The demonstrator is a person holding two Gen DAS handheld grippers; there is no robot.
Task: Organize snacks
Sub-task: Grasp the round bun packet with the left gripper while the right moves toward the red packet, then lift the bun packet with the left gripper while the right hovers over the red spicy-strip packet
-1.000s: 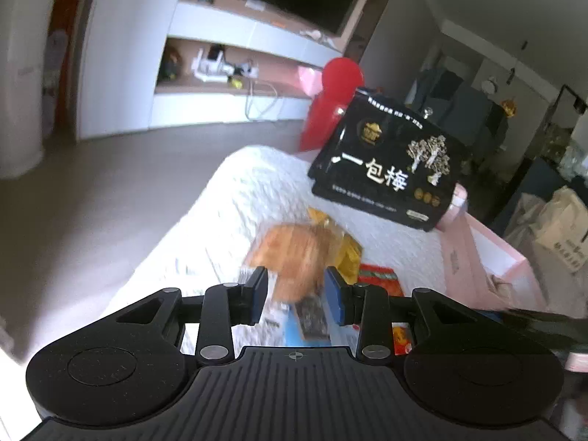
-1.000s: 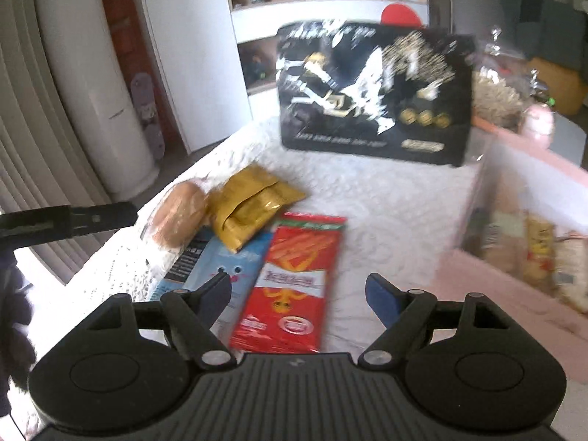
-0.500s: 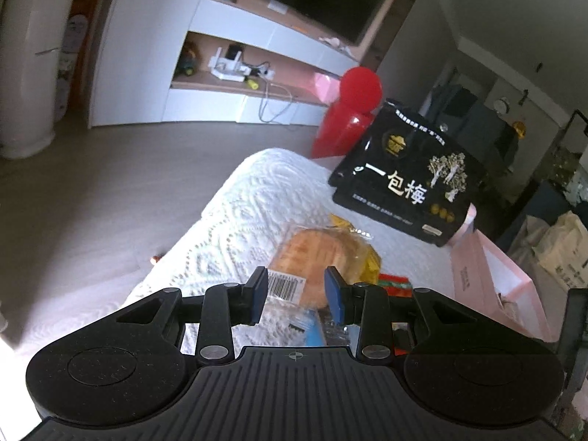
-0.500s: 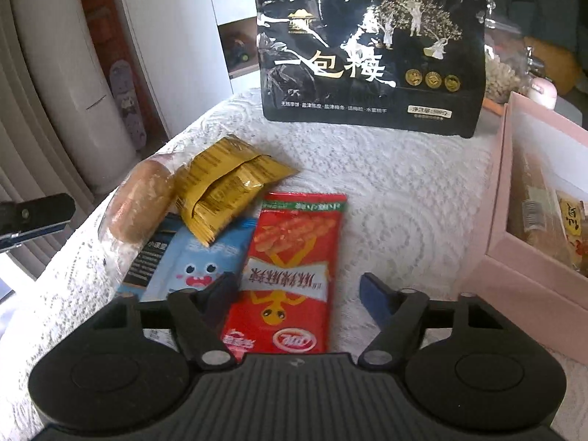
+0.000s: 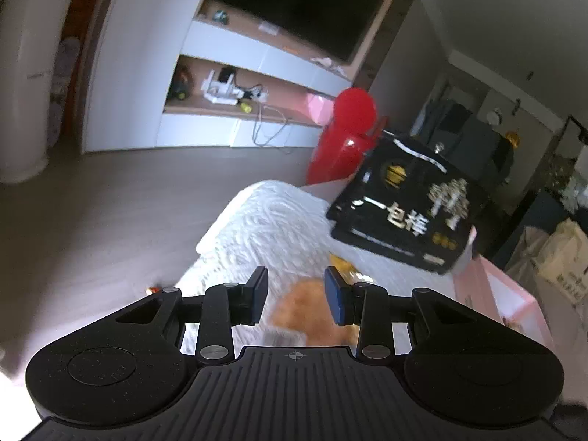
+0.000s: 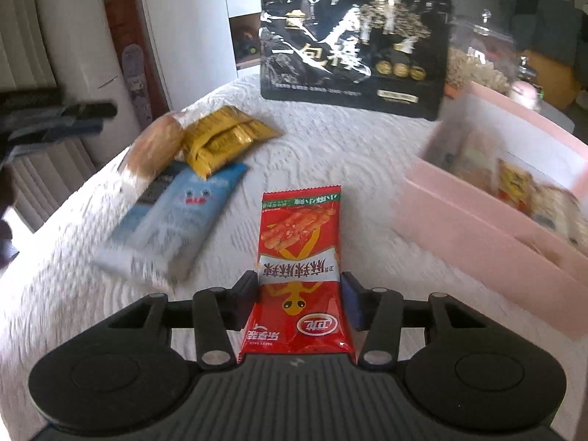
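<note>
The right hand-held gripper (image 6: 298, 296), low in the middle of its frame, is closing its jaws on a red snack packet (image 6: 299, 268); the packet lies lengthwise between the blue pads, which sit at its two edges and appear to touch them. The packet rests on the white textured surface (image 6: 330, 154). To its upper left lies a blue packet (image 6: 176, 220) with a cartoon face, and beyond that a yellow packet (image 6: 224, 139) and a round brown bun in clear wrap (image 6: 156, 150), the three overlapping. At the right stands a pink box (image 6: 477, 228) with more snacks inside. A large black bag (image 6: 352, 55) with gold print stands upright at the top centre.

The left hand-held gripper (image 5: 296, 296) holds its jaws narrow, with nothing clamped between them; the bun (image 5: 308, 312) shows blurred on the surface below the gap. The black bag (image 5: 404, 213) sits at centre right, the pink box (image 5: 496, 294) at the lower right edge.
</note>
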